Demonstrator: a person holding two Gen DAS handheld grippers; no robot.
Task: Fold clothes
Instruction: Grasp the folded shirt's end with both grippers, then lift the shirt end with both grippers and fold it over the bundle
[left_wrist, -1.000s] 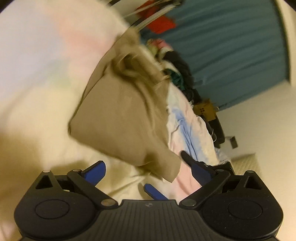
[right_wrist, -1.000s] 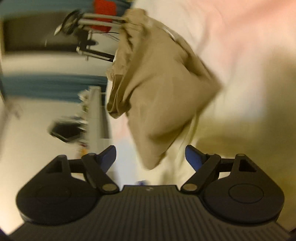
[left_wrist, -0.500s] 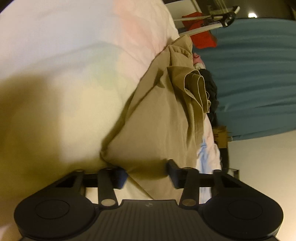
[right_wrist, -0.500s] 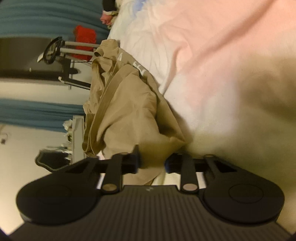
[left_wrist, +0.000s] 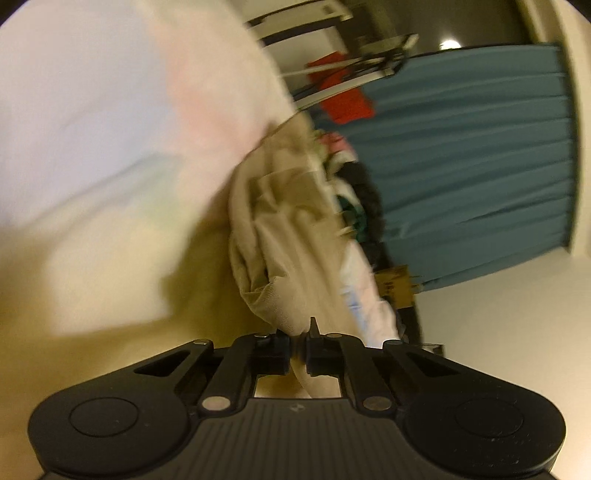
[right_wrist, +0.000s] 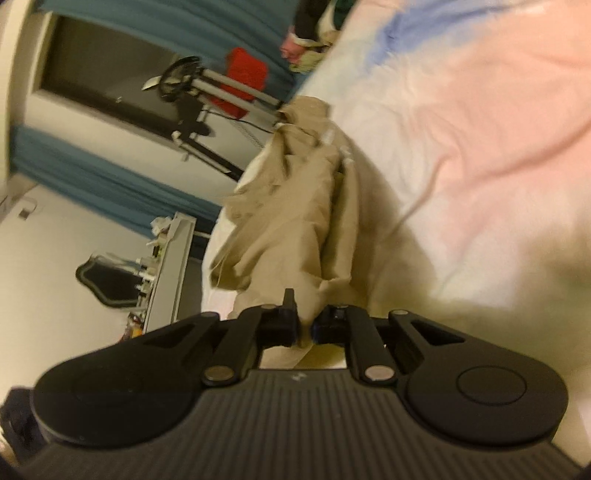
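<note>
left wrist: close, along gripper (left_wrist: 298, 349) | right wrist: same | shared: tan garment (left_wrist: 291, 236) (right_wrist: 295, 221), bedsheet (left_wrist: 92, 129)

No text can be read; white marks on the tan garment (right_wrist: 295, 206) are too blurred.

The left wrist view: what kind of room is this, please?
Most likely a bedroom in a home. A bed sheet in pale pastel colours fills the view, teal curtains hang behind it, and a pile of clothes lies beyond the beige garment.
</note>
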